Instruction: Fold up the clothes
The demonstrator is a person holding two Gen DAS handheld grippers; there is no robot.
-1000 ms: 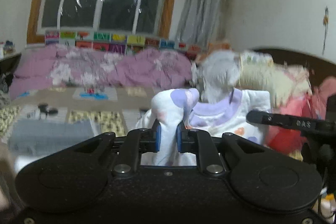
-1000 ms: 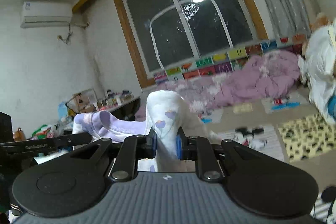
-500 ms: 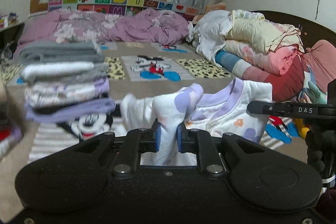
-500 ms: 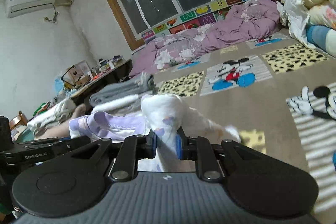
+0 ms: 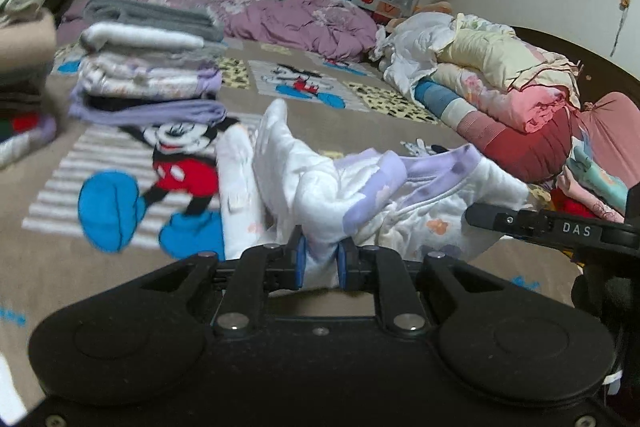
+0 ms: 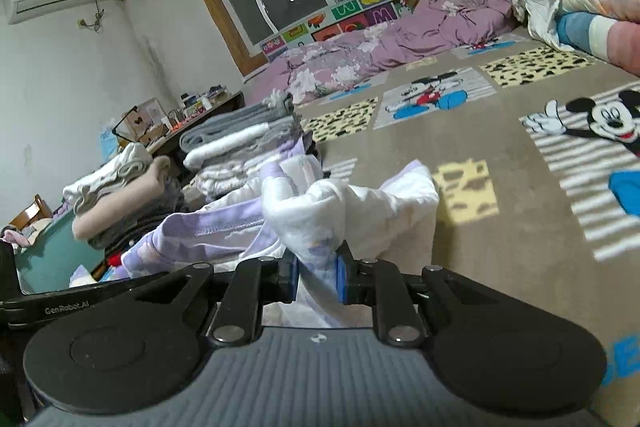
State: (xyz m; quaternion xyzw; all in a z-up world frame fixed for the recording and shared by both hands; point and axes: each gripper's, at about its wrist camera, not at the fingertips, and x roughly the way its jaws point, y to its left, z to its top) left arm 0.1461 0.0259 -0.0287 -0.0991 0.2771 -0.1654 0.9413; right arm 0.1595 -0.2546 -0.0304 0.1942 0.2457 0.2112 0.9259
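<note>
Here both grippers' fingers, left gripper [image 5: 319,261] and right gripper [image 6: 317,277], pinch the white garment [image 5: 320,187].

We read "DAS" in white on the black bar [image 5: 552,227] at the right of the left wrist view. In the right wrist view we read "GenRobot.AI" on the black bar [image 6: 68,309] at the lower left. Letters such as W, M, U and Z stand on the coloured panels [image 6: 380,9] under the window.

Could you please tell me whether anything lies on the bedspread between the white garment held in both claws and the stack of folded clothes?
Nothing visible does. The white, purple-trimmed garment is pinched in the left claw and right claw; only bare brown cartoon-print bedspread separates it from the folded stack.
</note>
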